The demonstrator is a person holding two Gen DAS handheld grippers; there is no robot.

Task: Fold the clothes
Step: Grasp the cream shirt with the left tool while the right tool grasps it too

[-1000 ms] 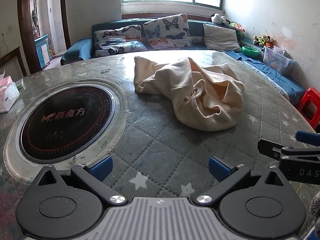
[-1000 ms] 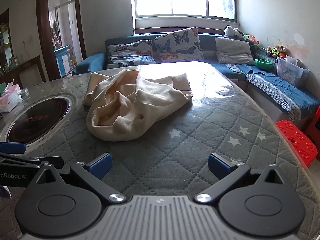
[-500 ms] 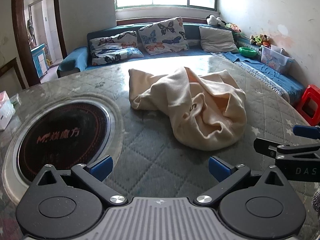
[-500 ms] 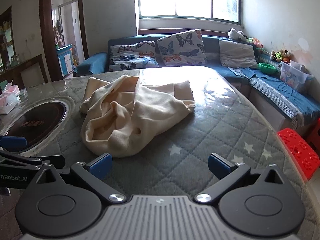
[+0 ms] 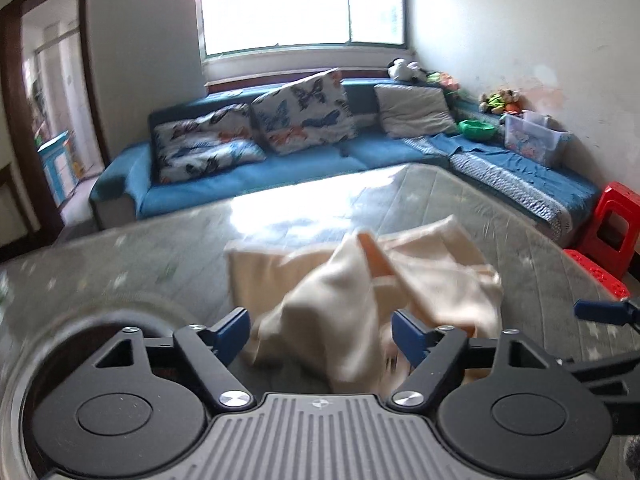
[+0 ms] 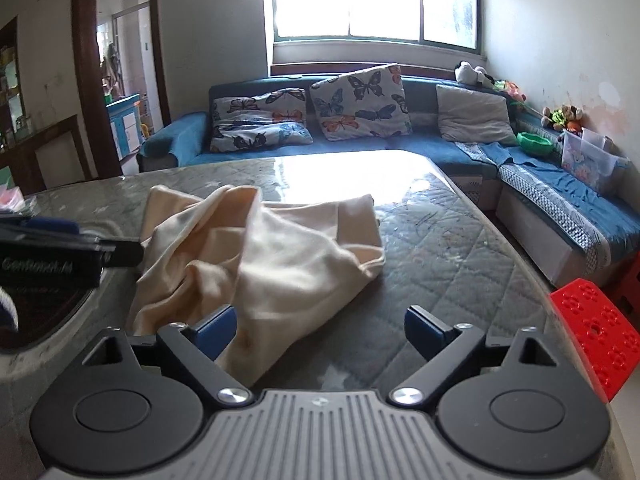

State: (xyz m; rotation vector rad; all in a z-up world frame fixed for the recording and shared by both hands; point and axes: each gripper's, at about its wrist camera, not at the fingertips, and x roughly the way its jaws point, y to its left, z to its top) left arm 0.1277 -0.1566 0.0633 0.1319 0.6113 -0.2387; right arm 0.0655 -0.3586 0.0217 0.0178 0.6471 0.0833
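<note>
- Both claws are closing in on the cream garment (image 6: 256, 264), which lies crumpled in a heap on the quilted table cover (image 6: 460, 264).
- Left claw (image 5: 322, 330): its jaws have just been narrowing, yet they stand apart, and the near edge of the cloth sits in the gap between the blue fingertips (image 5: 232, 330). The picture is blurred there, so I can't tell whether a pad brushes the fabric; nothing looks pinched.
- Right claw (image 6: 320, 326): it too has just been narrowing, and it is also unclamped. Its inner fingertip lies against, or just over, the near corner of the garment; the outer one hangs above bare quilt.
- The key relation: the heap lies straight ahead of the left claw and ahead and off to the inner side of the right one. So the left is the better placed, in my judgement.
- The garment's long axis seems to run slantwise, from the near corner by the claws away towards the far side where a flat hem (image 6: 356, 216) lies nearer the sofa (image 6: 400, 148).
- The round dark hob (image 6: 44, 312) sits on the outer side of the left claw, close to the cloth's edge.
- Folding proper hasn't begun; the likely next job is a pinch on the near edge to spread the heap flat.
</note>
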